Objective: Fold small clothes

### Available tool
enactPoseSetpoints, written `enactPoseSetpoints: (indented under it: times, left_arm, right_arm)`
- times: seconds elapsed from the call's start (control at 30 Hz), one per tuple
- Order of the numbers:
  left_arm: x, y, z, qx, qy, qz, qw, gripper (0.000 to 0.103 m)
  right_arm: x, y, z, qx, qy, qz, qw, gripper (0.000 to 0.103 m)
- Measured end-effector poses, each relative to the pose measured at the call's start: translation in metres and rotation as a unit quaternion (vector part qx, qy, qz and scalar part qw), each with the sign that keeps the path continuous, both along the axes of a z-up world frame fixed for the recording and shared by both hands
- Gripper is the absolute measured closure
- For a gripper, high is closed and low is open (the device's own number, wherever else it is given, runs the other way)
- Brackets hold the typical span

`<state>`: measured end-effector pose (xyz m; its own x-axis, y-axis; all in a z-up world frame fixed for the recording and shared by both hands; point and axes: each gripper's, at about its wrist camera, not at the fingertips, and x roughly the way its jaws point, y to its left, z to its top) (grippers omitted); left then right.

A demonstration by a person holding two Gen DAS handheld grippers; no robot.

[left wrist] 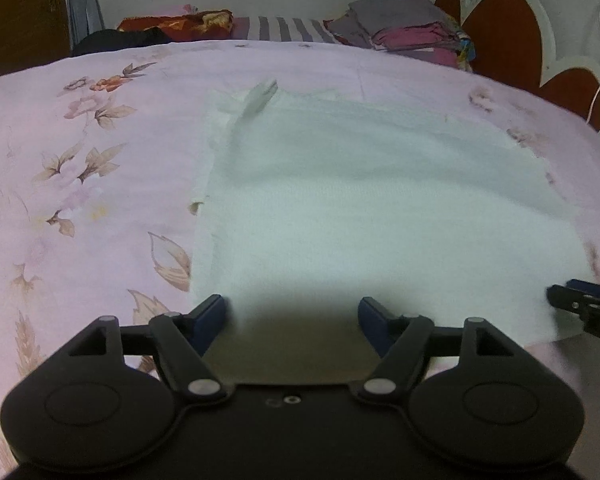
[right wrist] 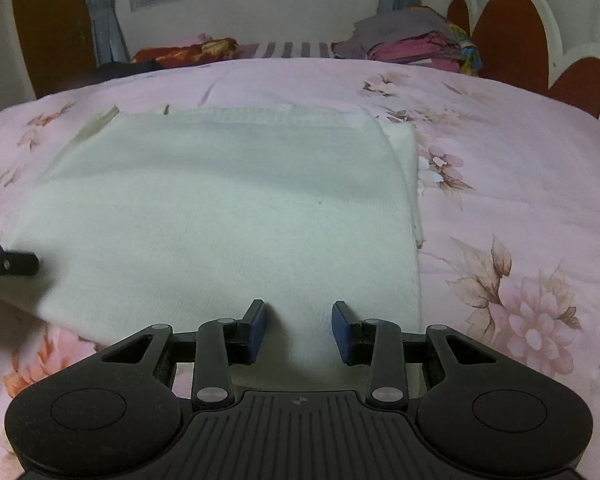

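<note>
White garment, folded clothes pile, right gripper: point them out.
White garment (right wrist: 220, 220), right wrist view, middle of its top layer.
Folded clothes pile (left wrist: 404, 28), left wrist view, its pink layers.
Right gripper (right wrist: 299, 330), right wrist view, between fingertips.

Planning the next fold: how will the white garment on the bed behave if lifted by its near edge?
The white garment lies flat in soft layers, so it will likely drape and sag, not hold shape. Its fuzzy knit probably grips the fingers. On the floral bedsheet it may drag rather than slide.

Bed (right wrist: 500, 128) open left and right of the white cloth (right wrist: 228, 208), nothing standing on the cover there. Far edge blocked: clothes stack (right wrist: 416, 42) far right, red bundle (right wrist: 188, 51) far left. Headboard (right wrist: 512, 36) walls off the right side. Left hand-held gripper (left wrist: 292, 322) and right hand-held gripper (right wrist: 299, 330) sit near each other at the cloth's near edge.
</note>
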<state>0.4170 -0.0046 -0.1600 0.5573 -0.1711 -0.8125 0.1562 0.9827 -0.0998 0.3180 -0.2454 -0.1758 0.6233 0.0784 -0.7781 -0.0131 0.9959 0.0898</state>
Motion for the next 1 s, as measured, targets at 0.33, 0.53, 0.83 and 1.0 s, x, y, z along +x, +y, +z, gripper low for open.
enactPoseSetpoints:
  times: [0.33,0.53,0.83,1.0]
  left_arm:
    - [-0.018,0.001,0.014,-0.044,0.027,0.0,0.9987,0.026]
    - [-0.032,0.016,0.007,-0.103,0.062,0.036,0.9921,0.026]
    - [-0.04,0.043,-0.024,-0.239,0.055,0.112,0.9629,0.024]
    - [-0.025,0.049,-0.037,-0.312,0.016,0.156,0.937,0.024]
  right_arm:
    - [0.006,0.015,0.04,0.057,-0.012,0.006,0.998,0.067]
    - [0.012,0.032,0.049,0.061,-0.016,0.011,0.998,0.067]
    - [0.009,0.052,0.026,0.071,0.003,0.013,0.997,0.067]
    - [0.015,0.062,0.021,0.062,-0.004,0.02,0.998,0.067]
